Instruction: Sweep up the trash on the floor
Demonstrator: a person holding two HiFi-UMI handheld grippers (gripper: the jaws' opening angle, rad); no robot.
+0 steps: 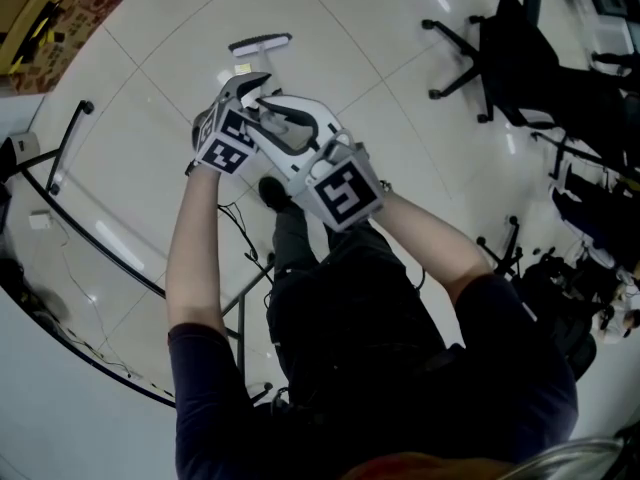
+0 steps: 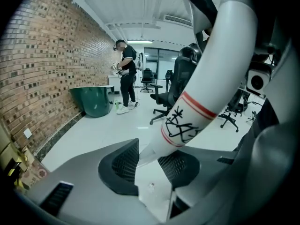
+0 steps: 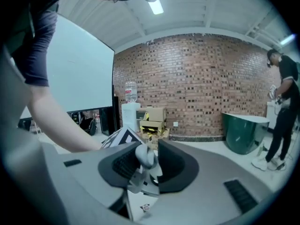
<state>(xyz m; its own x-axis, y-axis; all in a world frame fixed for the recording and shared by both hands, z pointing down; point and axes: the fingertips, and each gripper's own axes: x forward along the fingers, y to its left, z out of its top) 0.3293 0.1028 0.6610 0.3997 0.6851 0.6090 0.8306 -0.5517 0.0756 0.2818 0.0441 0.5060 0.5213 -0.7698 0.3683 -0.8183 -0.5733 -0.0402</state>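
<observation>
1. Fingers of left gripper clamp white broom handle.
2. Right gripper fingers pinch grey knob.
3. Trash on floor under jaws; broom head ahead.

Ahead, the glossy white tiled floor lies open. Black wheeled office chairs crowd the right, a thin black metal frame bounds the left, and cardboard boxes fill the far-left corner.

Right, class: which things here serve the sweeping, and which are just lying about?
Job: white broom handle, broom head, scrap on floor.
Lying about: office chairs, green tub, cardboard boxes.
</observation>
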